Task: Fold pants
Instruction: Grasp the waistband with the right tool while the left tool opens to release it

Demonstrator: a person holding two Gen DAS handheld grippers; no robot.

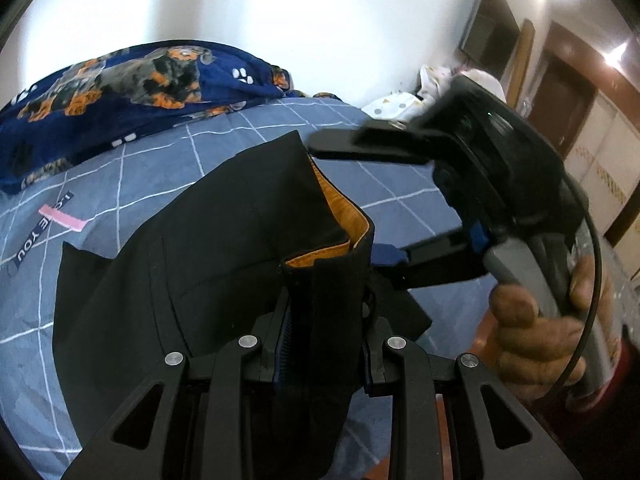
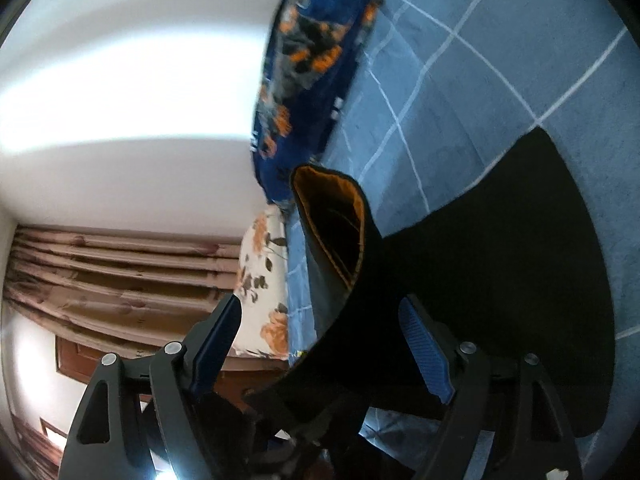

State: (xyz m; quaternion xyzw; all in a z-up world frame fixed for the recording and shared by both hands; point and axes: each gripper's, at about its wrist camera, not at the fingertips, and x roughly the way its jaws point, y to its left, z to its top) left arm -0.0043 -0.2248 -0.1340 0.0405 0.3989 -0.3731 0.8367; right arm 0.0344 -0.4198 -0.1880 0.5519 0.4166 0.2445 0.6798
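The black pants (image 1: 224, 240) with an orange-lined waistband (image 1: 340, 216) lie partly on the blue checked bed sheet (image 1: 120, 184). My left gripper (image 1: 324, 344) is shut on the waistband and lifts it off the bed. My right gripper (image 1: 380, 204) shows in the left wrist view, held in a hand, its jaws wide apart beside the waistband. In the right wrist view the right gripper (image 2: 320, 340) is open, with the raised waistband (image 2: 336, 232) between its blue pads (image 2: 424, 352) but not pinched. The rest of the pants (image 2: 520, 280) spreads over the sheet (image 2: 480, 60).
A dark blue dog-print blanket (image 1: 120, 84) lies bunched at the bed's far side, also in the right wrist view (image 2: 312, 60). A floral pillow (image 2: 264, 280) sits near the bed's edge. White cloths (image 1: 400, 104) lie at the far corner. Curtains (image 2: 120, 272) hang beyond.
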